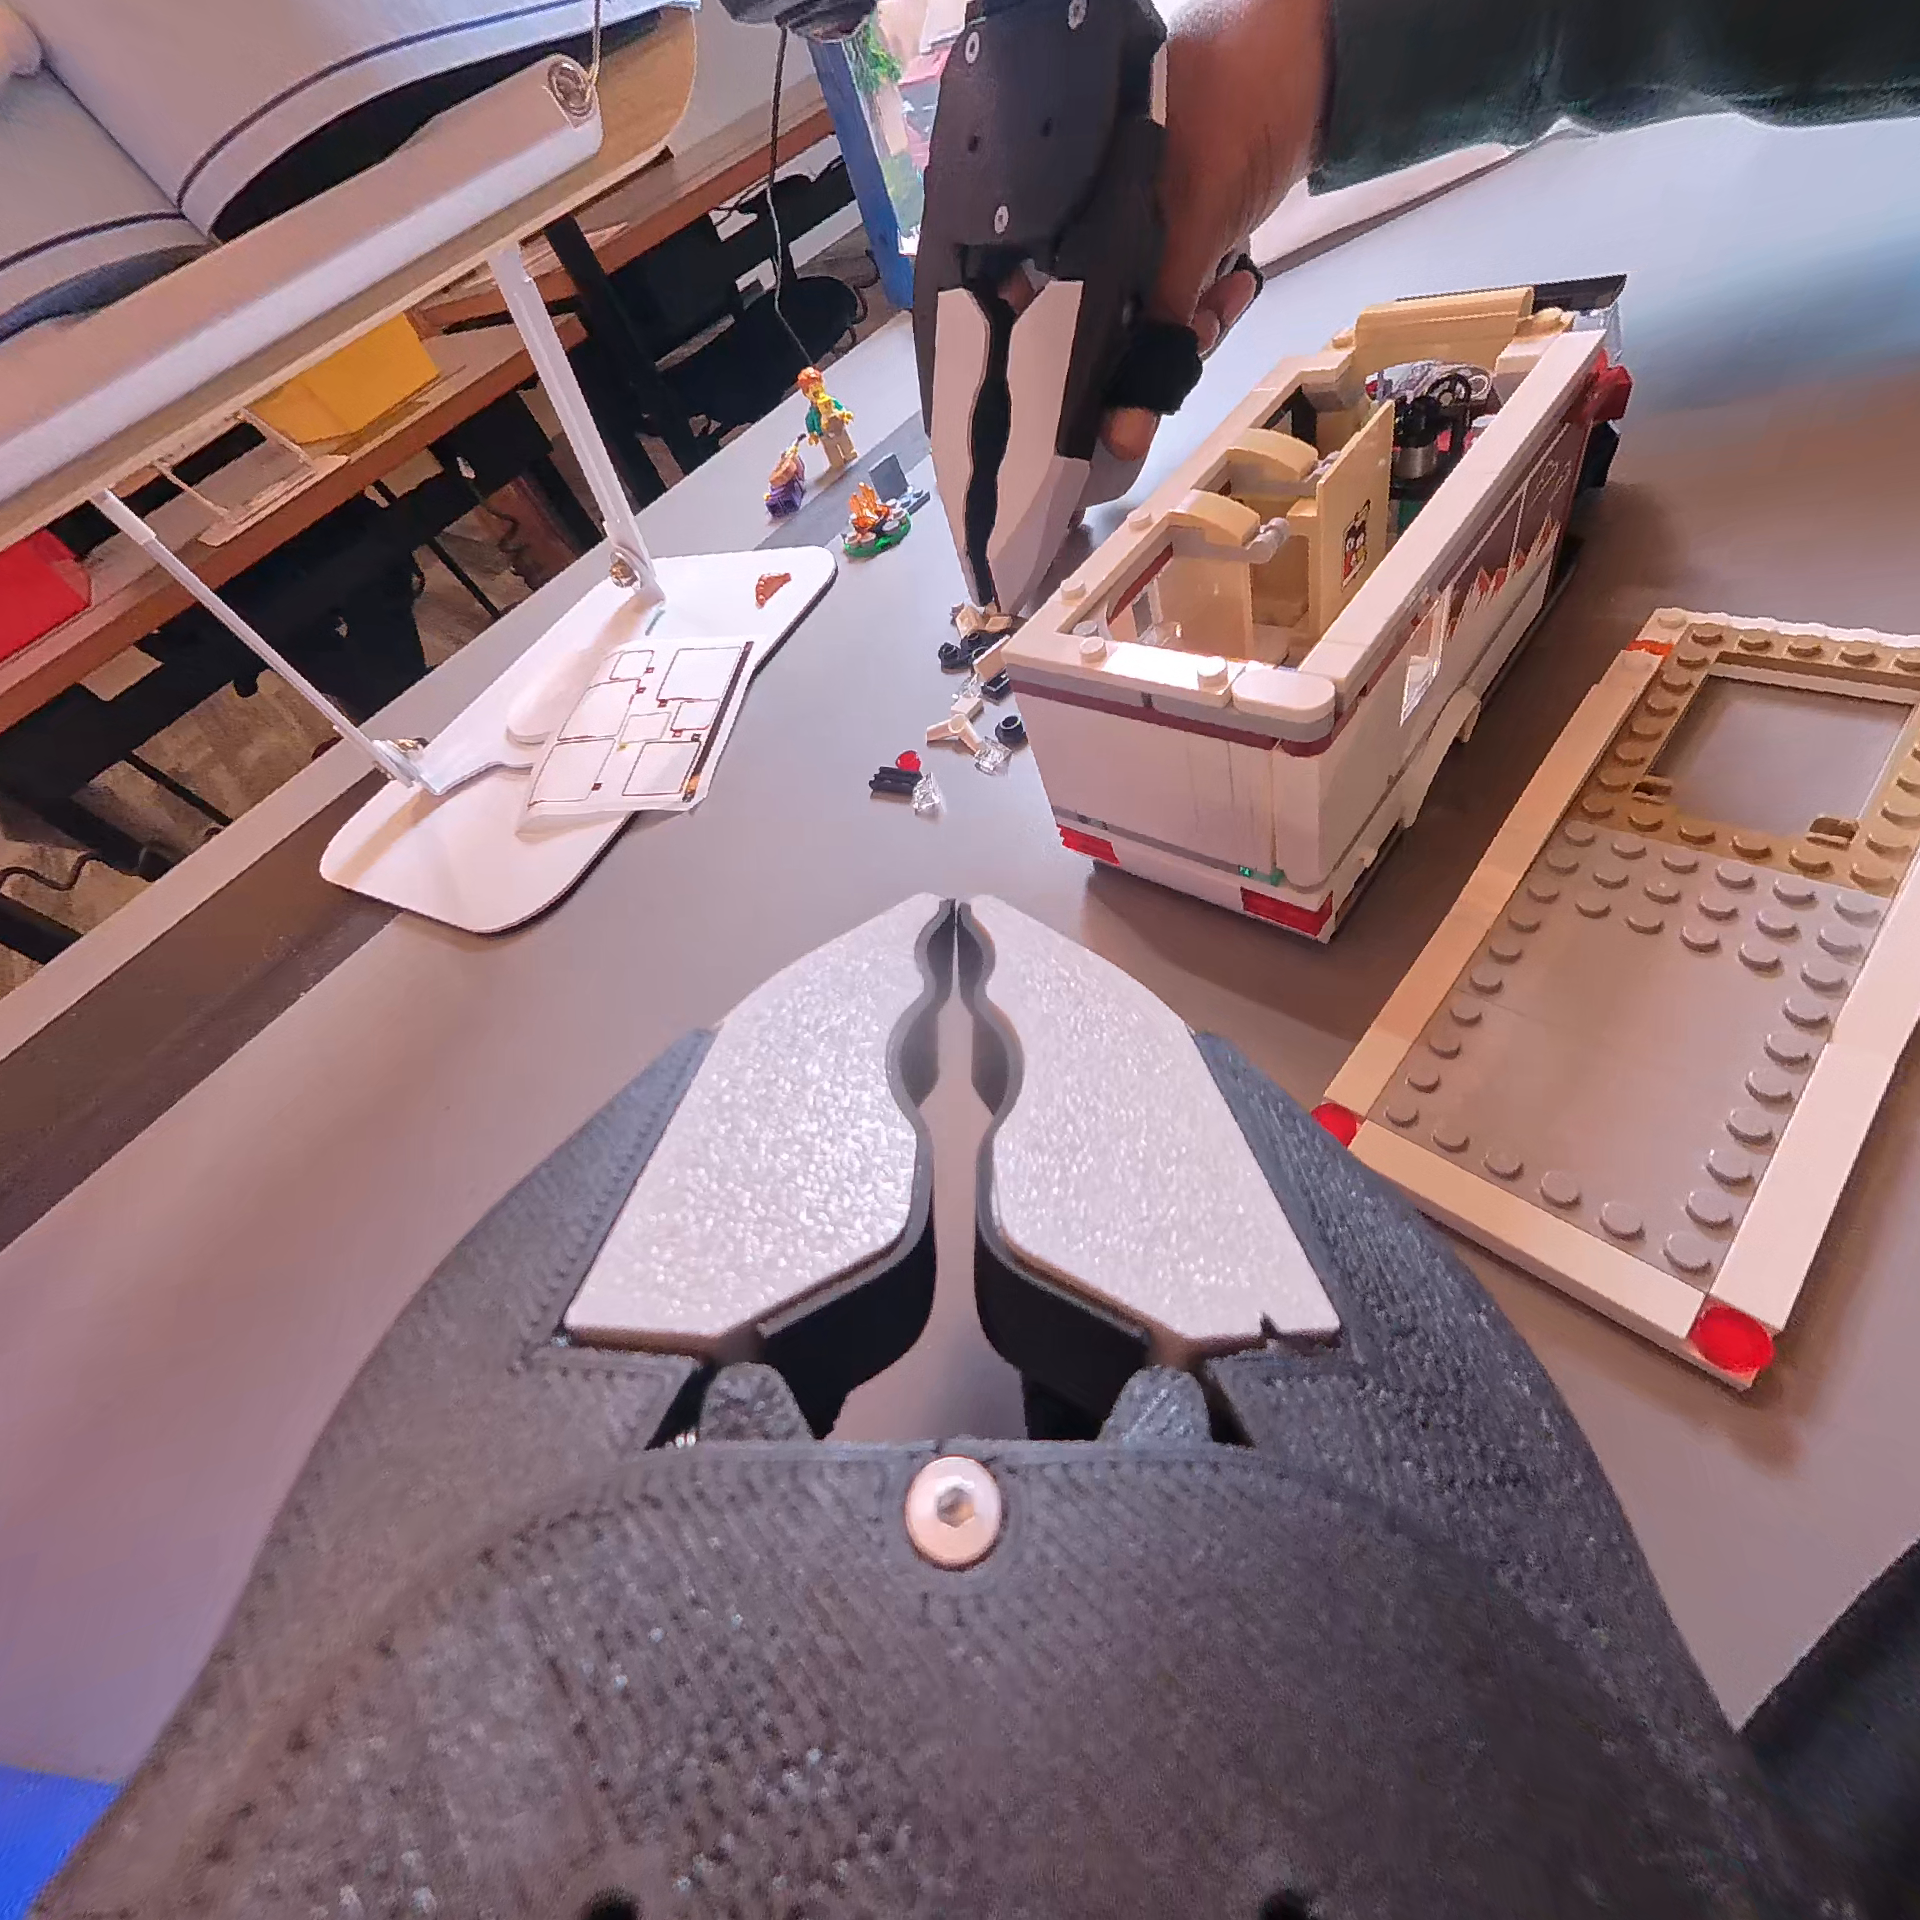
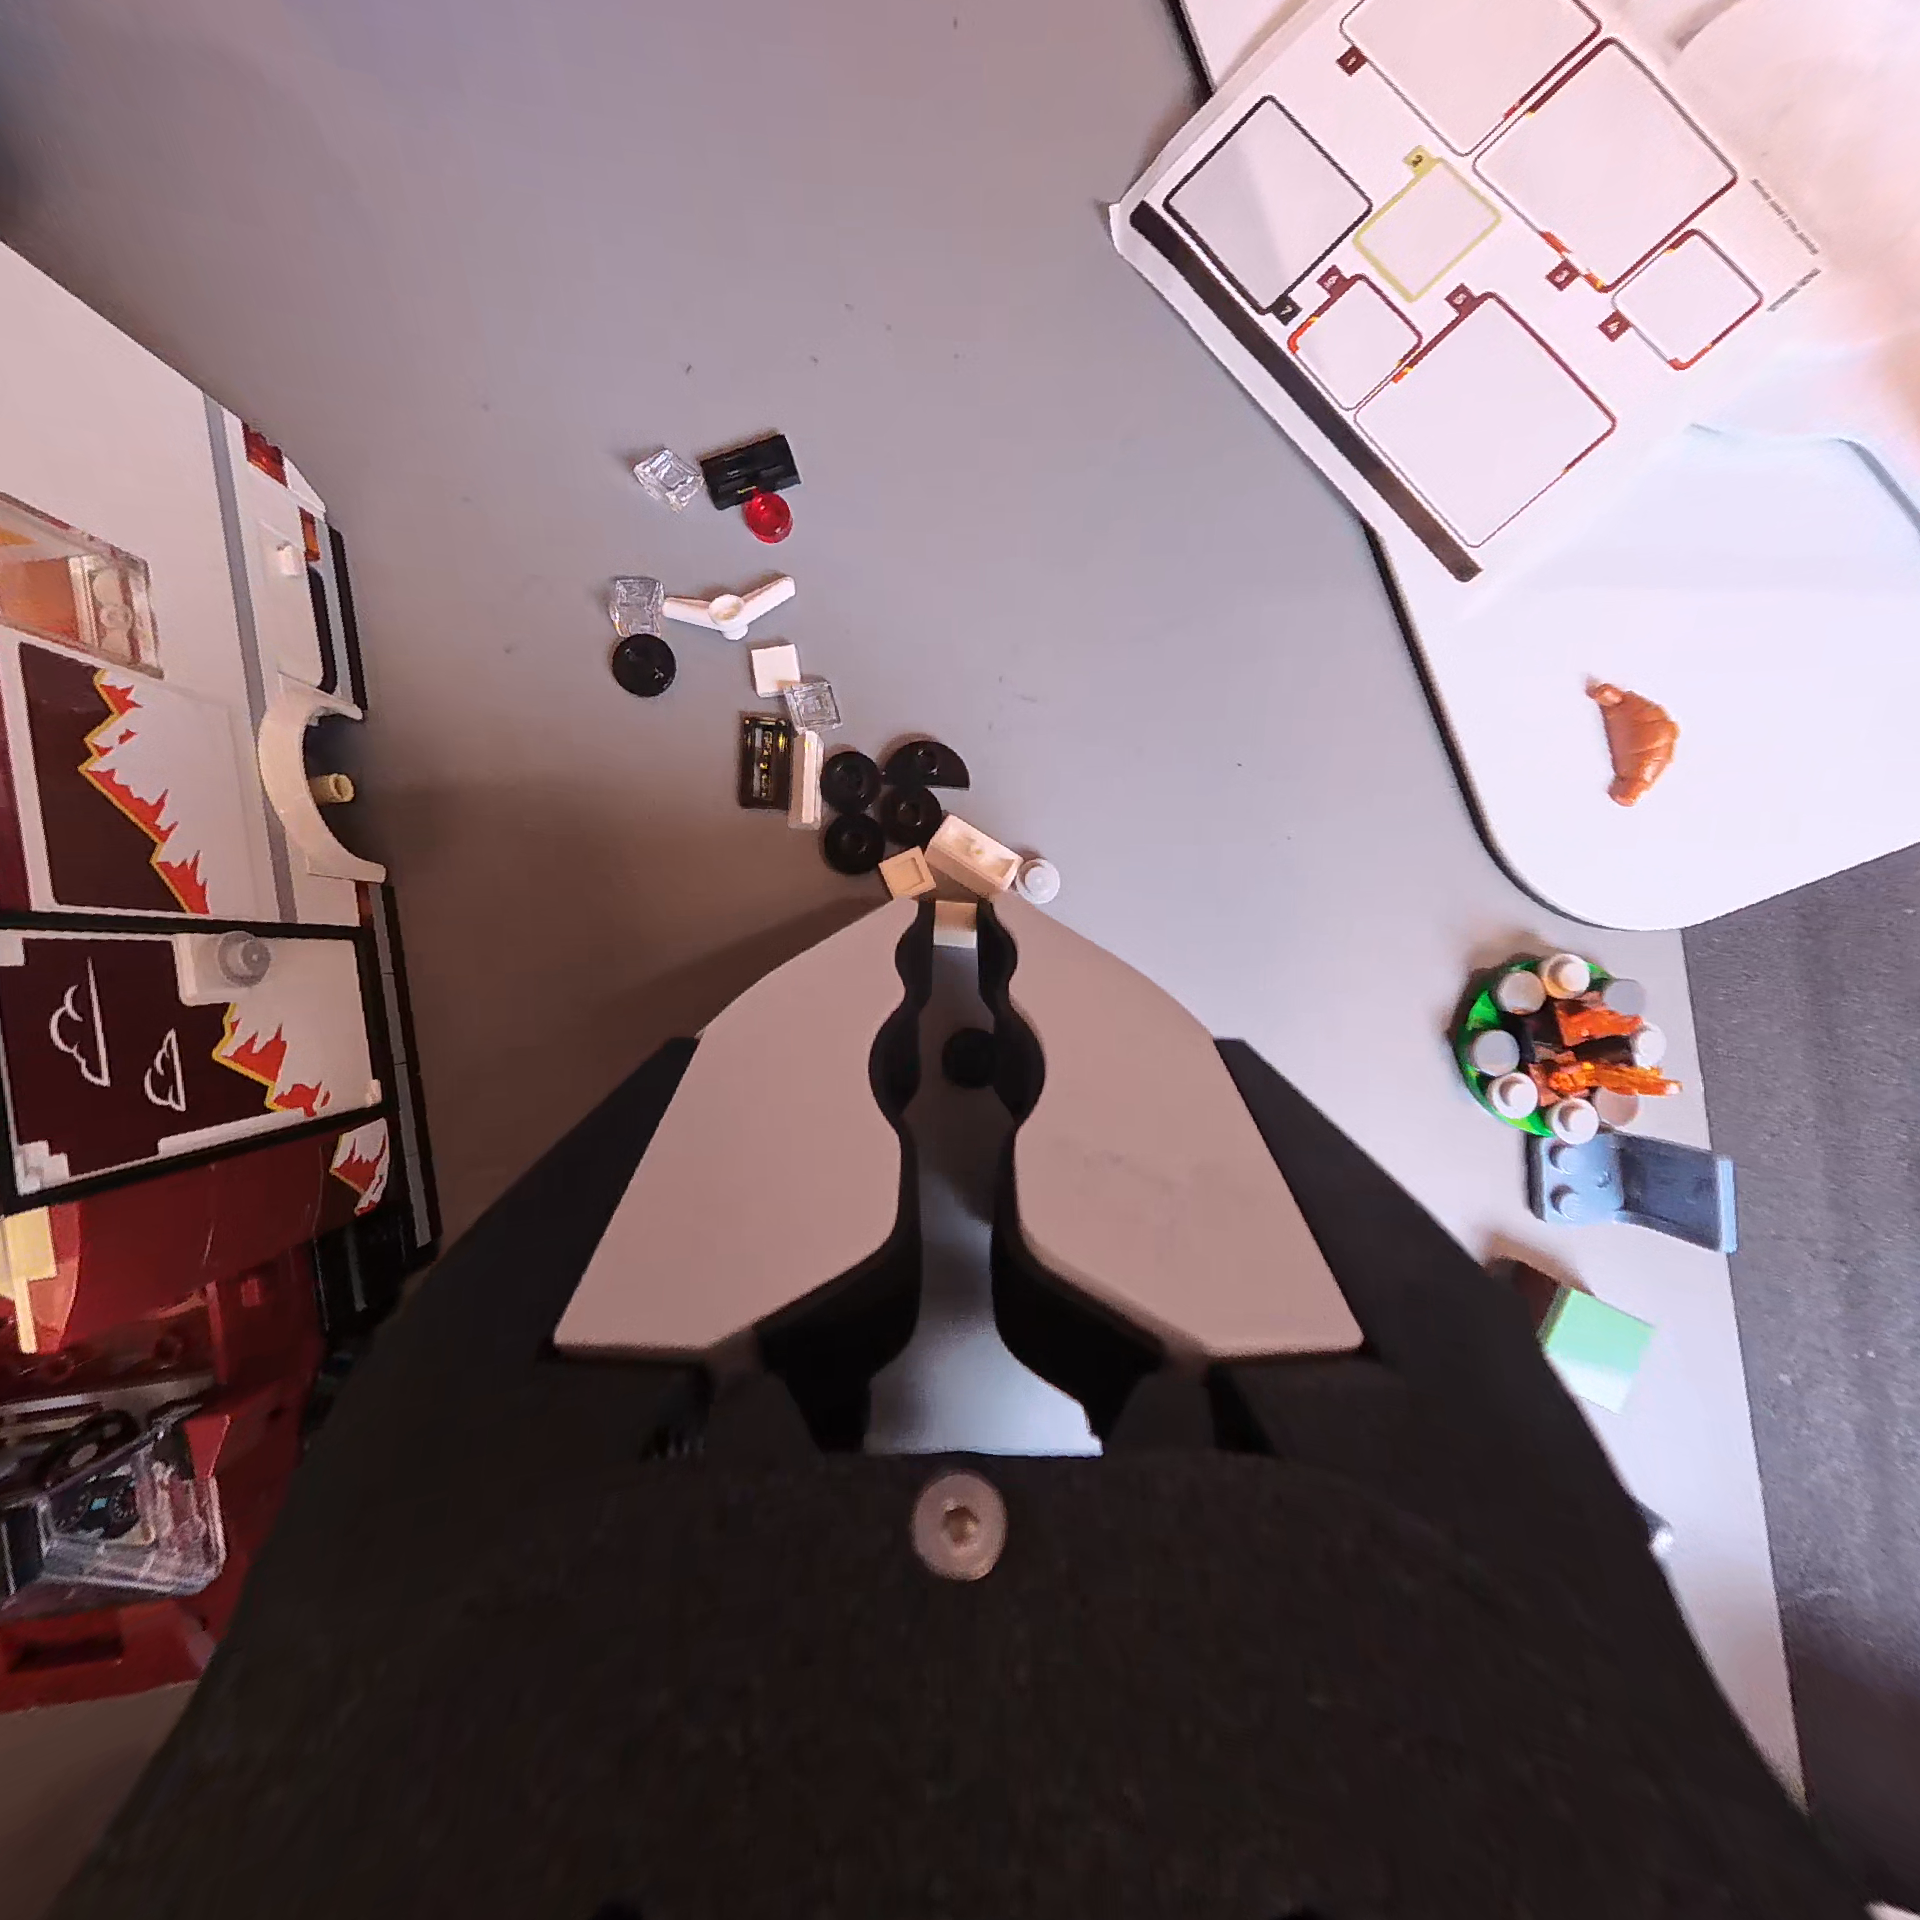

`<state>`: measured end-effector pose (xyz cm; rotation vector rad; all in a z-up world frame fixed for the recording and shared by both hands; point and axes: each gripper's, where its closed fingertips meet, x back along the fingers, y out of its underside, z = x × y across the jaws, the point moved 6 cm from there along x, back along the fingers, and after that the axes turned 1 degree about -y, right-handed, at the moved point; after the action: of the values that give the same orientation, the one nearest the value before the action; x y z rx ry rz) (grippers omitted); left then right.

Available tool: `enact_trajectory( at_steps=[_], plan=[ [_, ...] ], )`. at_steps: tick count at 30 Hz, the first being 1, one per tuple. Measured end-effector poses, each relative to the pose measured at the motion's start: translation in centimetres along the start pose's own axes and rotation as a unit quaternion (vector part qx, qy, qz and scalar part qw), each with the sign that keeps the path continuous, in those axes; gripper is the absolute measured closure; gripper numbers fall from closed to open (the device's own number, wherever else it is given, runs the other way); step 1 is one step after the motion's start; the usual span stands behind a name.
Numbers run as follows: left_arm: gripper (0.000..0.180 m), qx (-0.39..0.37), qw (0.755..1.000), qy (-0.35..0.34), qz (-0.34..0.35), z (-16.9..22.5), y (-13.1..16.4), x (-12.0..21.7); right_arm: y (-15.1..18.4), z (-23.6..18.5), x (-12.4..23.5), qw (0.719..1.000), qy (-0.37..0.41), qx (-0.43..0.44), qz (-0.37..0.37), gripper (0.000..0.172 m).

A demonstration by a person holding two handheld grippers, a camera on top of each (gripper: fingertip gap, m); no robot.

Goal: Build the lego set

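Observation:
My right gripper points straight down into a pile of small loose brick pieces on the grey table. Its fingertips are closed on a small white brick piece, with both pads against its sides. A black round piece lies on the table under the jaws. In the left wrist view the right gripper stands tips-down beside the front of a white and dark-red brick camper van. My left gripper is shut with nothing in it, above bare table short of the van.
The van's loose studded roof plate lies to the van's right. A white stand base carries a sheet of printed paper and a brown croissant piece. A campfire build, a grey piece and a green brick lie right of my right gripper. A minifigure stands farther off. There is about 20 centimetres between the tips of the two grippers.

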<state>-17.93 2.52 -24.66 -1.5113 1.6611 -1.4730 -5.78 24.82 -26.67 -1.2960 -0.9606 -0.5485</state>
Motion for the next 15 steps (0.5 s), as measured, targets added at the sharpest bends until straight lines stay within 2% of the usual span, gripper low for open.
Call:
enact_trajectory(
  at_steps=[3,7,11,15],
  plan=[
    [0.180,-0.003,1.000,0.001,-0.001,0.1,0.0,0.0,0.3,-0.3,0.9,1.000,-0.002,-0.004,0.015,0.165],
    [0.180,-0.003,1.000,0.000,-0.001,0.1,0.0,0.0,0.7,-2.4,5.3,0.998,0.014,-0.007,0.065,0.165],
    [0.180,-0.005,1.000,0.002,0.000,0.2,0.0,0.0,3.5,-7.5,9.1,0.999,0.015,0.011,0.044,0.165],
    [0.180,-0.013,1.000,0.003,-0.002,0.5,-0.1,-0.1,6.5,-13.9,9.2,0.999,-0.032,0.014,0.015,0.165]
  ],
)
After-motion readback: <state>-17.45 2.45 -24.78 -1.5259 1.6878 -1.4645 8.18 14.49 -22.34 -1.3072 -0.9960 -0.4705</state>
